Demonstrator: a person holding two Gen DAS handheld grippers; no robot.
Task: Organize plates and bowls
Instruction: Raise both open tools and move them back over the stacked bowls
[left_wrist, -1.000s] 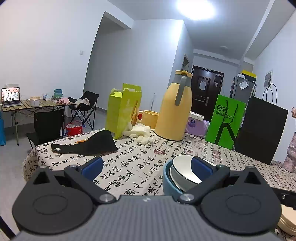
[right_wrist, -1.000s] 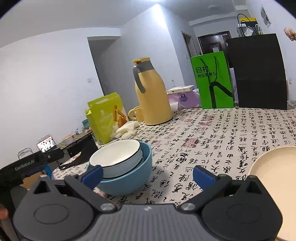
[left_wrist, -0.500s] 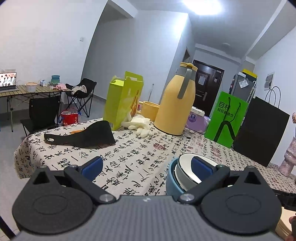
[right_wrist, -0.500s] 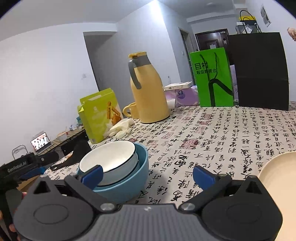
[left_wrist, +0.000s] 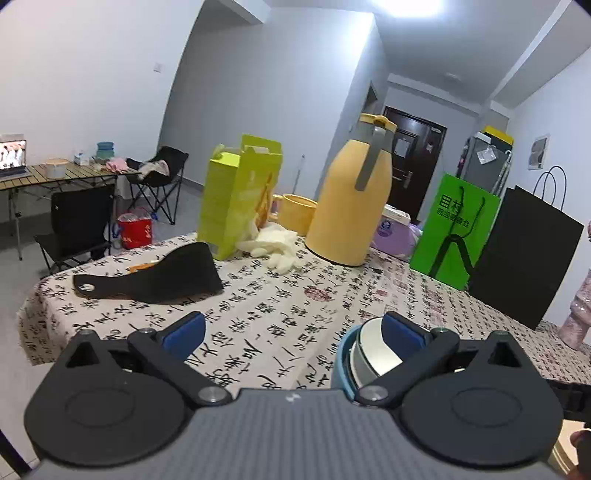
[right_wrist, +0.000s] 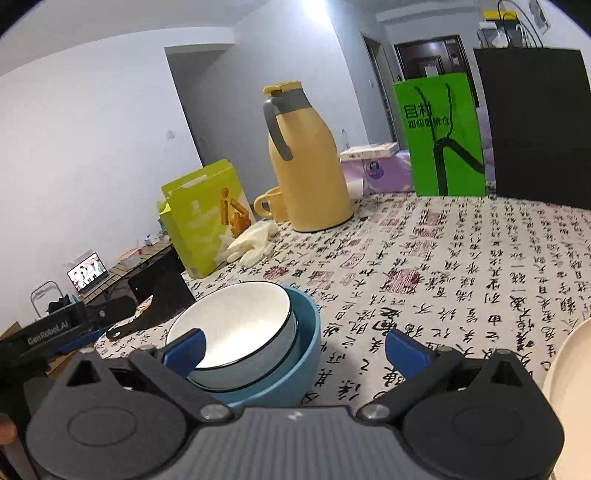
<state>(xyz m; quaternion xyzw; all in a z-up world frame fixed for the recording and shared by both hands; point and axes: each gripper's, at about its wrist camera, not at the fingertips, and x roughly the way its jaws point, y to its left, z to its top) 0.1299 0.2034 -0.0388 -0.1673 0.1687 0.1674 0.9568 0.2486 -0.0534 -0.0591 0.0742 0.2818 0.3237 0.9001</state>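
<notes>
We hold both grippers spread and empty over the calligraphy tablecloth (right_wrist: 461, 258), the left gripper (left_wrist: 293, 332) just left of the white bowl (right_wrist: 236, 325) nested in the blue bowl (right_wrist: 295, 373), the right gripper (right_wrist: 295, 349) between them and the cream plate (right_wrist: 569, 387).

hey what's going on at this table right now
A person holds a gripper in each hand, tidying dishes. The left gripper and right gripper are both open and hold nothing. A white bowl sits nested in a blue bowl on the tablecloth; a cream plate lies to the right.
</notes>
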